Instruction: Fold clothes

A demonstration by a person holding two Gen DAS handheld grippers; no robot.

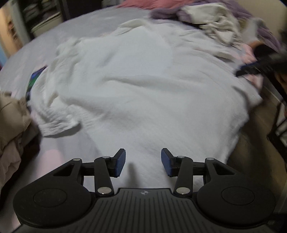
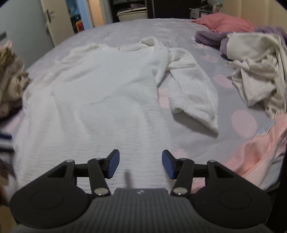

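My left gripper [image 1: 143, 162] has its pads apart with nothing between them, poised over the near hem of the white shirt [image 1: 143, 86]; my right gripper [image 2: 140, 164] is likewise spread and empty above the same hem. The shirt lies spread flat on the bed [image 2: 206, 136], one sleeve [image 2: 190, 86] angled out to the side. To fold cleanly I'd pinch matching points and keep the fabric taut. I count one white shirt, one cream heap [image 2: 256, 75], one purple blanket [image 2: 208, 36]

We see a bed [image 2: 206, 138] with a spotted grey sheet, a pale door [image 2: 23, 30] and dark shelves [image 2: 129, 7] behind
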